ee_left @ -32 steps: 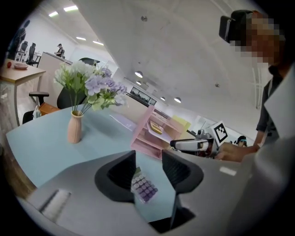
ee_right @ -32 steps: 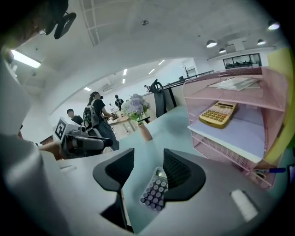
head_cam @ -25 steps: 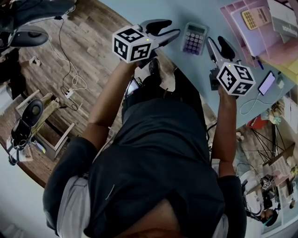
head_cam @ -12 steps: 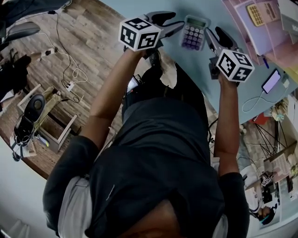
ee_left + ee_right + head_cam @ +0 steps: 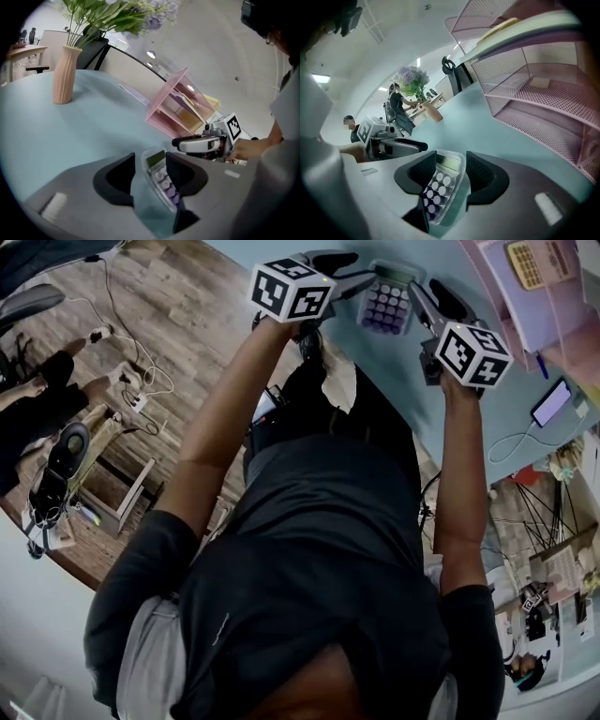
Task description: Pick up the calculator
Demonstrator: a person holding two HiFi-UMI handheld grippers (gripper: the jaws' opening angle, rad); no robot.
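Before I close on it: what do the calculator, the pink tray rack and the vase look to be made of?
Calculator: likely plastic, going by the glossy, pale, see-through-looking casing and rounded moulded keys.
Tray rack: probably pink-coated metal mesh; a fine wire grid shows on its shelves.
Vase: matte, ribbed and peach-coloured; could be ceramic or plastic, cannot tell which.

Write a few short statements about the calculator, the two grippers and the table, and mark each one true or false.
1. The calculator sits between the left gripper and the right gripper. True.
2. The left gripper's jaws are closed together. False: they stand apart, with the calculator showing between them.
3. A vase with flowers stands on the table. True.
4. The calculator's keys are red. False: they are purple.
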